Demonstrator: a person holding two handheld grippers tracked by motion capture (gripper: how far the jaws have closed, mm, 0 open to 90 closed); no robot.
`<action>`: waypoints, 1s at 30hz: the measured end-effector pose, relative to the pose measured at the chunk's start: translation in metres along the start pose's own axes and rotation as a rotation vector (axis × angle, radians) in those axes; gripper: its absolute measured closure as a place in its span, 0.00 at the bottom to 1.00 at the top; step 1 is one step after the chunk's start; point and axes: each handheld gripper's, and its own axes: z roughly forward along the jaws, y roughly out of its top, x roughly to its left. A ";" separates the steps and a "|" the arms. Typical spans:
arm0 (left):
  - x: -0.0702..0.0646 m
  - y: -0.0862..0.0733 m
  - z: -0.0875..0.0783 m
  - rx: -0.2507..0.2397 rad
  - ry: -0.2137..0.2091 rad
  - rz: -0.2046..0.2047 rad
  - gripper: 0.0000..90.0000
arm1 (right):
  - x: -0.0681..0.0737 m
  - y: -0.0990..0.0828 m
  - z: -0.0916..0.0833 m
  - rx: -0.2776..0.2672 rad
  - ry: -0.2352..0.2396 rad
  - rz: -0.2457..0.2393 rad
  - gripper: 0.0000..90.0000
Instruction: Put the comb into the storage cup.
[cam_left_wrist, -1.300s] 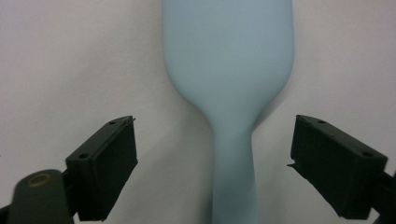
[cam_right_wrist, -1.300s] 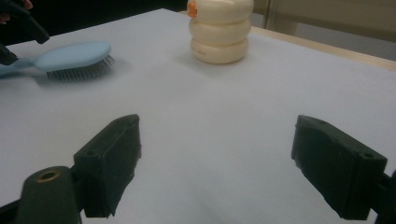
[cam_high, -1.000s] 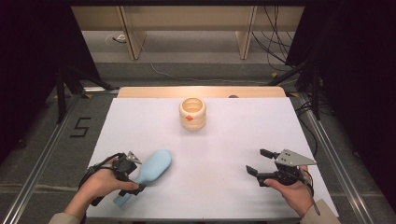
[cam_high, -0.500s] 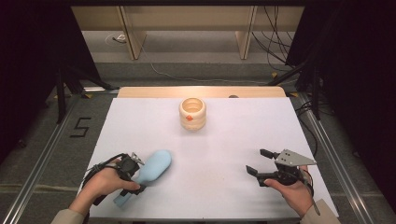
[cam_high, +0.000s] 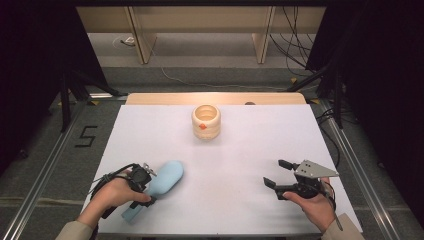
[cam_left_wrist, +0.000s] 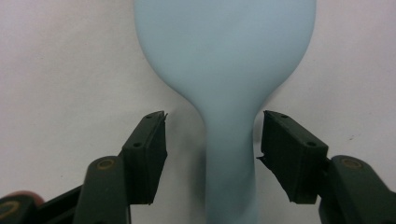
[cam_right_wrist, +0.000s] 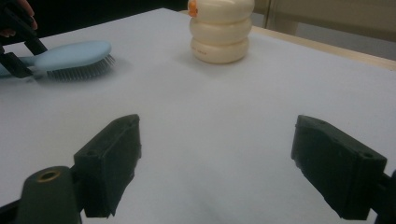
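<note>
A light blue hairbrush (cam_high: 167, 177) lies bristles down on the white table (cam_high: 250, 145), near its front left. My left gripper (cam_high: 149, 186) straddles the brush's handle (cam_left_wrist: 231, 163). Its jaws have just been closing on the handle, and a thin gap still shows at each pad (cam_left_wrist: 149, 154). At the front right, my right gripper (cam_high: 276, 173) hovers low over the table, open with nothing between its jaws. From the right gripper view the brush (cam_right_wrist: 70, 56) shows far left, and that gripper (cam_right_wrist: 218, 126) points across bare table.
A cream ribbed cup (cam_high: 206, 122) with an orange mark stands at the middle back of the table; it shows as well in the right gripper view (cam_right_wrist: 220, 28). A wooden strip (cam_high: 215, 98) lines the far edge. Dark stands and cables flank both sides.
The left gripper's jaws have drawn closer around the brush handle. The right hand and the cup have stayed where they were.
</note>
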 end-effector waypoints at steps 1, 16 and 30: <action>0.000 0.000 0.000 0.000 -0.001 -0.003 0.46 | 0.000 0.000 0.000 0.000 0.000 0.000 0.19; -0.001 0.004 0.002 0.034 0.016 -0.010 0.55 | 0.000 0.000 0.000 0.001 0.000 -0.001 0.19; -0.002 0.008 0.005 0.053 0.021 -0.019 0.64 | 0.000 0.000 0.000 0.001 0.000 0.000 0.19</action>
